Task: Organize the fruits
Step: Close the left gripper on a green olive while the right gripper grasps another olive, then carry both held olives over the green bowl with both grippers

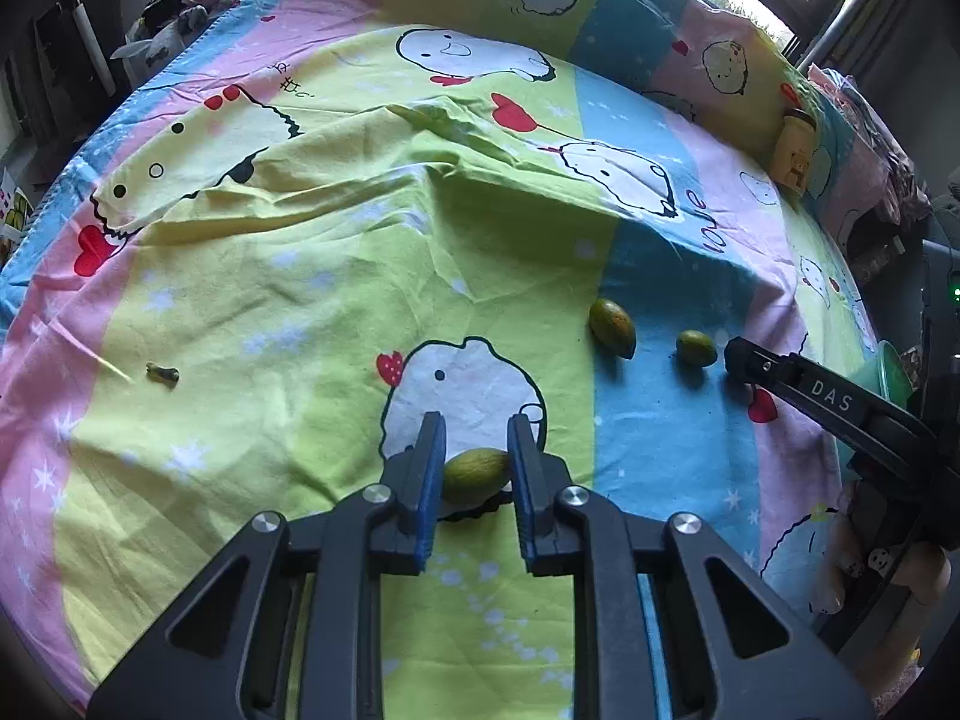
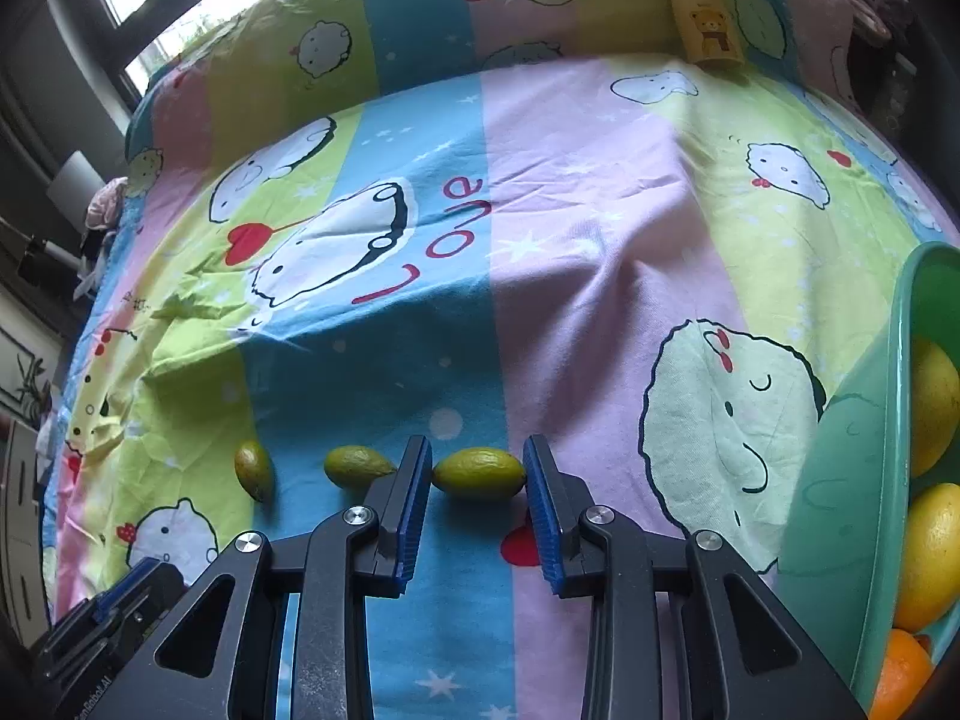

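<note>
- The left gripper (image 1: 477, 444), black with blue ribbed pads, is clenched on a small oval yellow-green fruit (image 1: 476, 474); the fruit sits between the two pads, low above a white cartoon figure printed on the sheet.
- The right gripper (image 2: 477, 468) holds another small oval green fruit (image 2: 479, 473); both blue pads touch its two ends, and the fruit lies on the cloth where a blue stripe meets a pink one.
- The bed sheet (image 2: 570, 210) is of striped cotton in pink, blue and light green, with cartoon faces and the red word "Love".
- Just to the left of the right gripper lies a second green oval fruit (image 2: 357, 466), and farther left a darker, brownish-green one (image 2: 253, 469).
- At the right edge stands a tilted green plastic bowl (image 2: 858, 450) with yellow lemons (image 2: 933, 555) and an orange (image 2: 900, 672) inside.
- A yellow bottle with a bear picture (image 2: 705, 18) lies far back on the bed.
</note>
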`<state>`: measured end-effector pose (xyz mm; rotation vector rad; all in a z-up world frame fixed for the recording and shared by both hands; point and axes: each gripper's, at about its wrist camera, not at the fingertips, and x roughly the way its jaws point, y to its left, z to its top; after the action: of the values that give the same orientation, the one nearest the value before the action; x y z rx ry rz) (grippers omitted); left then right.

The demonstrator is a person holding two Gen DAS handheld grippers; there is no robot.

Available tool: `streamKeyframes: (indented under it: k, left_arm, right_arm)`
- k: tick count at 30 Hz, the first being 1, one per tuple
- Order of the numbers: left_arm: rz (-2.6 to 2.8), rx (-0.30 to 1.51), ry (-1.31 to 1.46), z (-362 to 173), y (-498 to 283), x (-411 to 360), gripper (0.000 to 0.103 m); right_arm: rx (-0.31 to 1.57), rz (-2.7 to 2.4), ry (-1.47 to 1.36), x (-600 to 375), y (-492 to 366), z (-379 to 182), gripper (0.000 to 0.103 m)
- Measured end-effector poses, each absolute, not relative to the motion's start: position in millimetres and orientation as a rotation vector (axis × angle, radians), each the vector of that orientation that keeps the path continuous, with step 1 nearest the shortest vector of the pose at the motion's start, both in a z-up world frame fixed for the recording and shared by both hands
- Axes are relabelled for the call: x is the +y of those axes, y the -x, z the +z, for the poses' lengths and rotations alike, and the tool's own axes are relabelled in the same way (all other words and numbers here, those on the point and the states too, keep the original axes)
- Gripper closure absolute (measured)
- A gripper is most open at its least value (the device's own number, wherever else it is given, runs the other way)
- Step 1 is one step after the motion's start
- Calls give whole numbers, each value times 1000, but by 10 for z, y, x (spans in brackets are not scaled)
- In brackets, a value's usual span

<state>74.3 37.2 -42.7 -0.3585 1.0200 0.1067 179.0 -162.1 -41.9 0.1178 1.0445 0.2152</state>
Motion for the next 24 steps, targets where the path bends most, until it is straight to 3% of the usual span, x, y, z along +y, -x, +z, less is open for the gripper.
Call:
streamKeyframes:
  k: [5,10,16,19,24]
  left_arm:
    - [100,1015,357,-381,-702,399,83]
    - [88,1042,391,-432,-729,398,68]
    - [75,1062,353,-463,-748,320,70]
    - [76,1069,333,-484,-767,307,76]
    - [71,1068,330,-493,-754,297,76]
  right_arm:
    - [1049,219,-122,-1625,-1775,-404,70]
    - [1053,225,-128,-1624,-1763,-397,70]
    - [1047,228,-128,-1625,-1747,-369,70]
    - [1042,229,-130,-1628,-1734,-354,70]
    - [1045,232,-141,-1646,-1717,-340,70]
